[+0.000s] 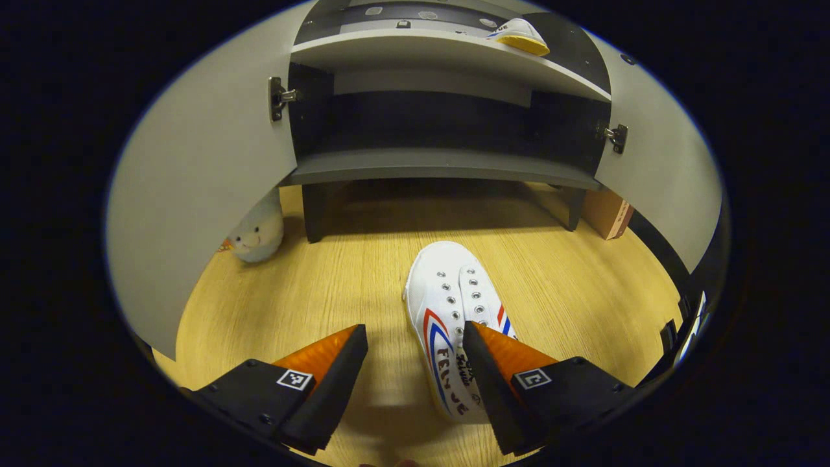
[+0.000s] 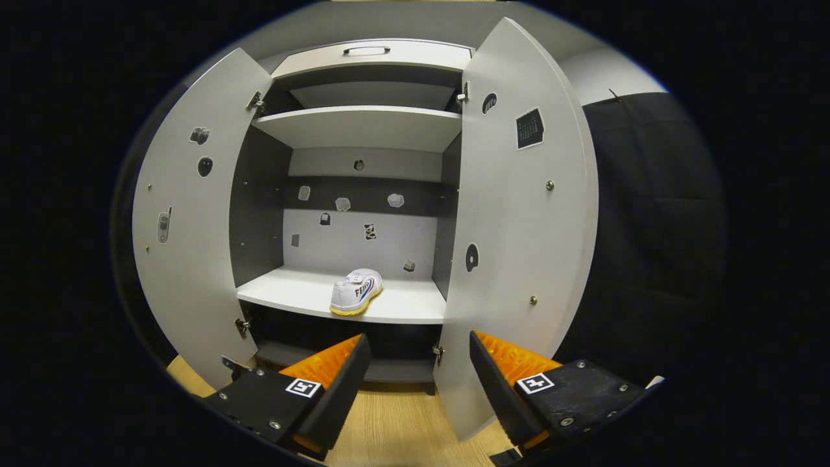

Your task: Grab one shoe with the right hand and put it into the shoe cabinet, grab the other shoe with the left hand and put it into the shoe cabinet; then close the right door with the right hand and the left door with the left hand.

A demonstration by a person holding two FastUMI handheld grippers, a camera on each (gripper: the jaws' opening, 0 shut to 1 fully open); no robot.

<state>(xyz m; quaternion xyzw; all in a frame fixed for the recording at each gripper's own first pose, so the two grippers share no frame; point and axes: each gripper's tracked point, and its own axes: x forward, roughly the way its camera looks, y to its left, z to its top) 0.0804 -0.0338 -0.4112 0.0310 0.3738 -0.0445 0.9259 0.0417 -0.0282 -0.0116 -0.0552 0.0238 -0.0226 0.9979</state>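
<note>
Hovering with left claw spread wide over the white shoe lying on the wooden floor, right claw released, facing the shelved shoe inside the open cabinet.

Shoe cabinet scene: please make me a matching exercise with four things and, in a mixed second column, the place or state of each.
Things:
1. shoe on the floor
2. second shoe
3. soft toy
4. cabinet doors

Places or states:
A. standing open
B. on a cabinet shelf
C. in front of the left claw, between its open fingers
D. on the floor behind the left door

Pairs: 1-C, 2-B, 3-D, 4-A
</note>
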